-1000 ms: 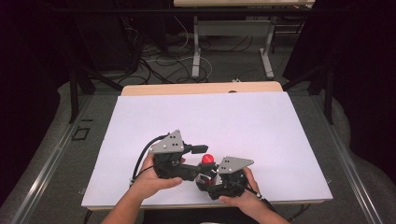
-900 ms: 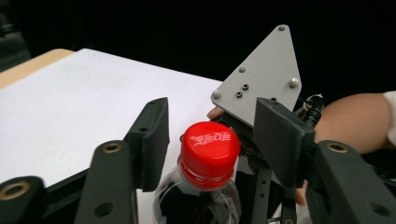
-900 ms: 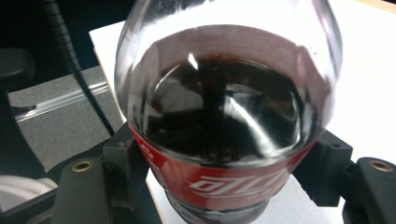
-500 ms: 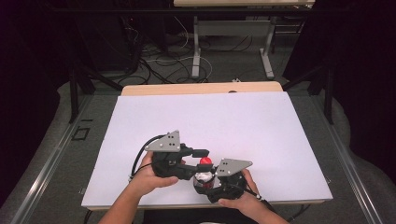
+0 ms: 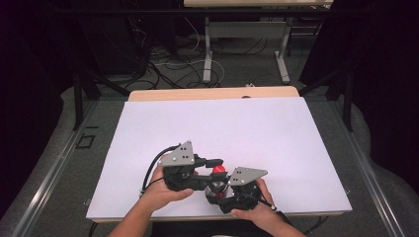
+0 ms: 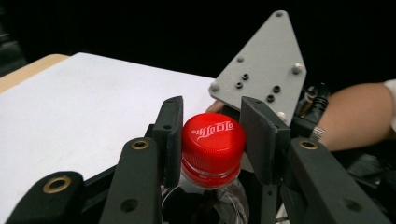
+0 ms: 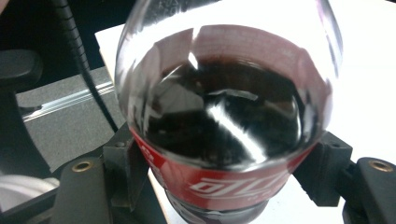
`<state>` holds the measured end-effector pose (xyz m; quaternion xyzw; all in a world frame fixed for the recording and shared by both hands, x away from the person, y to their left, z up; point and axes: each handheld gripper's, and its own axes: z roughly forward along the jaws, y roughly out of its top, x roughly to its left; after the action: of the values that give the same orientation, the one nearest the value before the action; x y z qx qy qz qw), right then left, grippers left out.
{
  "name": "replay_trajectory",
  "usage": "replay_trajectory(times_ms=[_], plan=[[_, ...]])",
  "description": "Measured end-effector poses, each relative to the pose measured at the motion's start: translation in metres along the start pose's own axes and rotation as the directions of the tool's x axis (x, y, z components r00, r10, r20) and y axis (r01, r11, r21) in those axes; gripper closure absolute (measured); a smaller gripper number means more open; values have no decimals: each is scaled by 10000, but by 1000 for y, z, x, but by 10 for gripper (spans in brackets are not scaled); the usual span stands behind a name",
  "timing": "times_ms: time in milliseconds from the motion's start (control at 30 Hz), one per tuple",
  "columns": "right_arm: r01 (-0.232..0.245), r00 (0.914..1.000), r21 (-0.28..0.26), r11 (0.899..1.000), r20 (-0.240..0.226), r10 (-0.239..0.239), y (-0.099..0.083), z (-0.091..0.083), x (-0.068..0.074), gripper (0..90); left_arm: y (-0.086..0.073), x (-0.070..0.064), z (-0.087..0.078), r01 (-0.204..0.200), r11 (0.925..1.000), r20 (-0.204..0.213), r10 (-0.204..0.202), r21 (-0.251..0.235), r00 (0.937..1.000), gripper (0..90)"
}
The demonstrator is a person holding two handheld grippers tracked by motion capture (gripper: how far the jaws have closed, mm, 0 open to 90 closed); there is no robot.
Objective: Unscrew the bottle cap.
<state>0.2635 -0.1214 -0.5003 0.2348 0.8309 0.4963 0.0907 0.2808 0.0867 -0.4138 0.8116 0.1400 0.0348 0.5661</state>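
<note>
- High view: The white table (image 5: 247, 128) took up the middle of the frame, with a strip of bare wood along its far edge. Both hands sat low in the frame, close to the near edge. The left hand (image 5: 160, 190) held the left gripper (image 5: 213, 165) at lower centre, its grey plate on top and a black cable looping off to the left. The right hand (image 5: 257, 210) held the right gripper (image 5: 217, 190) just to the right of it and slightly lower. A red cap (image 5: 218, 171) showed between the two grippers, at the tip of the left one. The bottle below it was mostly hidden by the grippers.

- Left gripper view: The cap (image 6: 212, 137) sat at lower centre, with white lettering on its top. The left gripper (image 6: 212, 140) had its two black jaws pinching the cap, one on each side and both touching it. Under the cap, the clear neck of the bottle (image 6: 205, 200) ran down to the bottom edge. The grey plate of the other gripper stood at upper right, with a forearm further right.

- Right gripper view: The bottle (image 7: 224, 116) took up most of the frame, clear at the shoulder, holding dark liquid, with a red label band lower down. The right gripper (image 7: 224, 186) pinched the bottle at the label, one jaw pressed against each side at lower left and lower right. The white table (image 7: 369, 74) lay on the right.
</note>
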Motion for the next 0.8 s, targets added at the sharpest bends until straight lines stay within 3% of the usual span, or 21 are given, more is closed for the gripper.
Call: replay_trajectory(times_ms=[100,233,300,433,567,633,700,800], plan=[[-232,9994,-29,9997,256,233,0,-1,-2,286,1,-3,1,77,10000,-689,-76,16,9976,615],[-286,9986,-46,9996,444,288,-1,-2,-4,287,2,-11,7,332,9993,-1620,-352,-149,9862,615],[-390,9971,-69,9992,645,393,-1,-2,-4,287,3,-17,11,463,9987,-2184,-495,-196,9746,615],[-569,9942,-15,9984,914,568,-2,-1,-6,287,4,-29,21,619,9980,-3197,-634,-147,9454,616],[-622,9909,35,9981,1194,613,-4,0,-11,287,4,-31,30,906,9956,-3783,-928,-239,9210,617],[-786,9881,119,9968,1332,763,-4,-1,-12,287,3,-32,32,1209,9915,-4080,-1297,-474,9037,617],[-698,9855,115,9975,1556,672,-5,-1,-13,288,3,-33,34,1597,9841,-4406,-1778,-783,8799,617],[-810,9847,321,9962,1572,750,-5,-1,-14,287,3,-33,37,1719,9817,-4459,-1902,-815,8746,615]])
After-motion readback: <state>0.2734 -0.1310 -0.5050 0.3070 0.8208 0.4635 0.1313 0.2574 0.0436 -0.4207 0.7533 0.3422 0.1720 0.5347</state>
